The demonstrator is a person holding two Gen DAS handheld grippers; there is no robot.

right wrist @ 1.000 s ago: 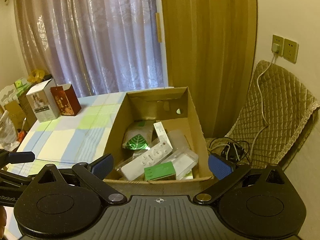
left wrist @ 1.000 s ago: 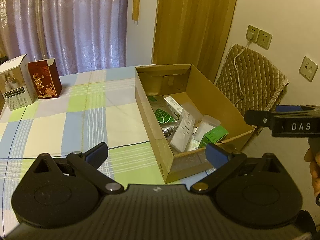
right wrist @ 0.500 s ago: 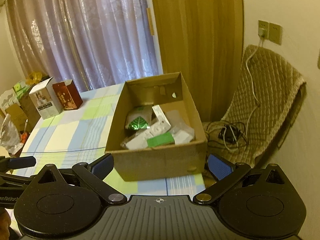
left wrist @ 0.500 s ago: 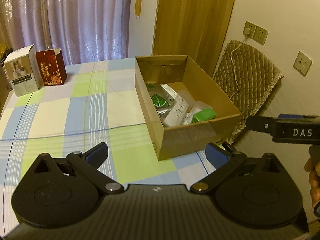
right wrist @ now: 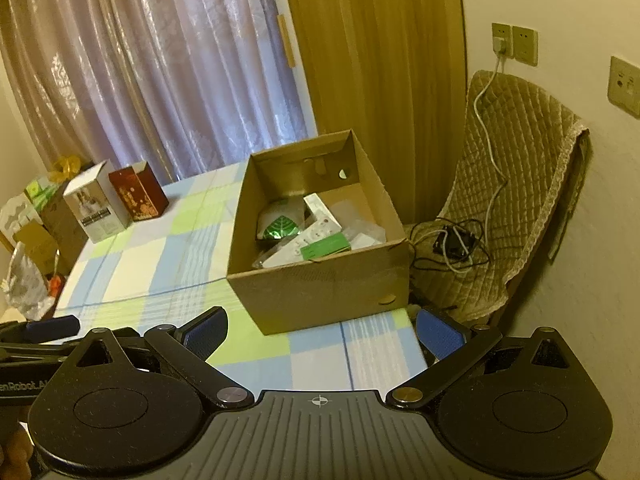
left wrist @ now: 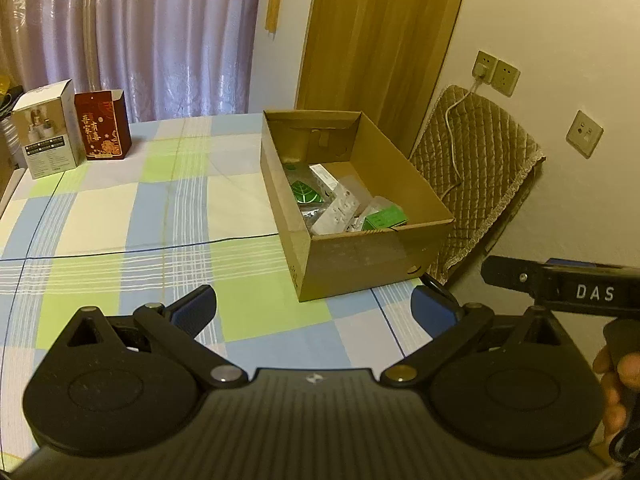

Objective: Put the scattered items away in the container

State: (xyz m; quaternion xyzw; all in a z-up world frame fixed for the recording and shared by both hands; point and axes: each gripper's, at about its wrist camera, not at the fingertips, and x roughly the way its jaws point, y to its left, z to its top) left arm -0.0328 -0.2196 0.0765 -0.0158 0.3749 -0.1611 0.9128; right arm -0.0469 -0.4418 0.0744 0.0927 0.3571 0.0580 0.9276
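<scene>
A brown cardboard box (left wrist: 372,260) (right wrist: 320,288) stands on the right side of the checked tablecloth (left wrist: 120,216) (right wrist: 160,264). Inside it lie a green-leaf pouch (left wrist: 306,193) (right wrist: 280,228), a white remote (left wrist: 340,210) (right wrist: 316,234), a green card (left wrist: 384,218) (right wrist: 324,247) and clear packets. My left gripper (left wrist: 314,310) is open and empty, held back from the box's near wall. My right gripper (right wrist: 322,332) is also open and empty, just short of the box's front wall. The right gripper's body shows in the left wrist view at the right edge.
A white carton (left wrist: 46,136) (right wrist: 96,208) and a dark red carton (left wrist: 104,126) (right wrist: 138,192) stand at the table's far left. A quilted chair (left wrist: 476,176) (right wrist: 516,184) with cables (right wrist: 452,244) sits right of the table. Curtains (right wrist: 160,72) hang behind. Bags and boxes (right wrist: 32,256) crowd the left side.
Both grippers have pulled back from the box, which now looks smaller and farther. Both stay open and empty. The items in the box have not moved.
</scene>
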